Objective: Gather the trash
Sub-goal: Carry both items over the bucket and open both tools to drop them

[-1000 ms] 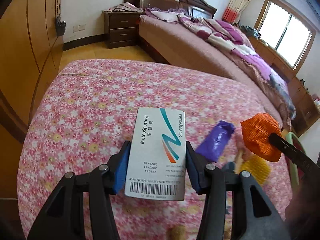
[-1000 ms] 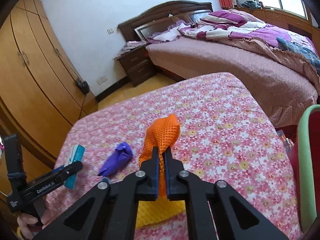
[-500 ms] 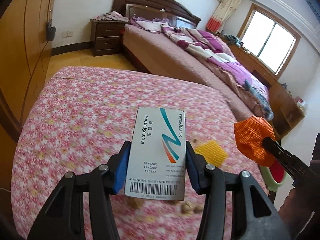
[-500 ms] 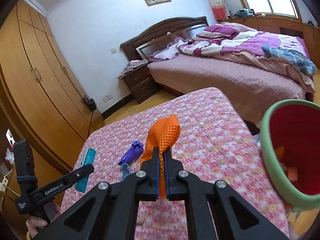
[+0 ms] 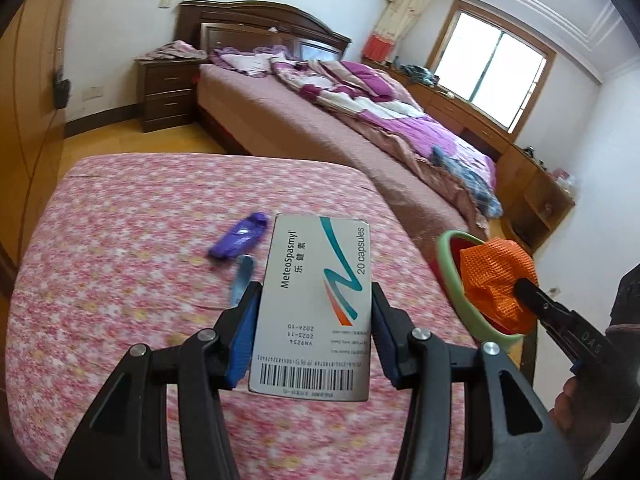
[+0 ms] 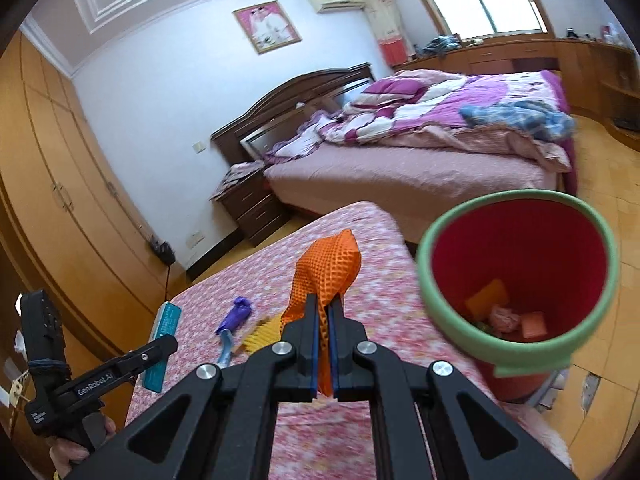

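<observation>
orange mesh [image 6: 326, 270] now nearer bin [image 6: 516, 354]

A grey medicine box [image 5: 316, 312] is standing upright between the left fingers [image 5: 244, 332]. Crumpled orange mesh [image 6: 326, 276] is sticking up from between the right fingers [image 6: 310, 344], with the green-rimmed red bin [image 6: 520, 204] lying just to their right.

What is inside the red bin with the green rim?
Inside the red bin, at the bottom, lie an orange-yellow scrap, a crumpled pink wad and an orange piece. The green rim hides the near part of the bottom, so more may lie there.
</observation>
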`<state>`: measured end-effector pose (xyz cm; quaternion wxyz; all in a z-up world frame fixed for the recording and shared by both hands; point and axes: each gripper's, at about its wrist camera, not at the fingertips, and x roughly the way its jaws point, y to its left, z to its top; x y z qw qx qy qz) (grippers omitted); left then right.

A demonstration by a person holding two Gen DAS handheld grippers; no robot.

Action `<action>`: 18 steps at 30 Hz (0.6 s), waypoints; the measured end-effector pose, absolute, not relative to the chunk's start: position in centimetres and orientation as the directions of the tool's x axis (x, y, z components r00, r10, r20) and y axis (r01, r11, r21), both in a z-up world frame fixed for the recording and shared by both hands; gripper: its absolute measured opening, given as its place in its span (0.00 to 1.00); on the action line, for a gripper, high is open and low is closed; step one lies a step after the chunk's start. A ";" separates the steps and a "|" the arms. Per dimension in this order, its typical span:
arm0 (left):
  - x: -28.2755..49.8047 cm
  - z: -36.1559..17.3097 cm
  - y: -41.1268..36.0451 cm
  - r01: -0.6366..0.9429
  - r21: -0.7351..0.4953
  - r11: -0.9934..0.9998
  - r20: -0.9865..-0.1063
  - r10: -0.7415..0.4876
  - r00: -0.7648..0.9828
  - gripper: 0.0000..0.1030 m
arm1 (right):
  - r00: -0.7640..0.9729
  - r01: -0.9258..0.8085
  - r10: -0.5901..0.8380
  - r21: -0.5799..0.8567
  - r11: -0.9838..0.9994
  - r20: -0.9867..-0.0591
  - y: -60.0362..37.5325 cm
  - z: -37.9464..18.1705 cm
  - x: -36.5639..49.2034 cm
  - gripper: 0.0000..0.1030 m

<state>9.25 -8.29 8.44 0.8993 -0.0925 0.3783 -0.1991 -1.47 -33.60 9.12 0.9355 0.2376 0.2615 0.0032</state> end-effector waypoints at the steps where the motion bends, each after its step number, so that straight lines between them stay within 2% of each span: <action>1: 9.1 8.6 -8.8 0.300 -0.319 0.899 -0.644 -0.438 0.628 0.51 | 0.866 0.129 0.122 0.452 0.883 -0.484 -34.1 9.1 -1.9 0.05; 18: 9.6 9.2 -19.1 0.473 -0.275 0.837 -0.650 -0.524 0.550 0.51 | 0.879 0.317 -0.056 0.492 0.811 -0.474 -43.2 7.5 -5.8 0.05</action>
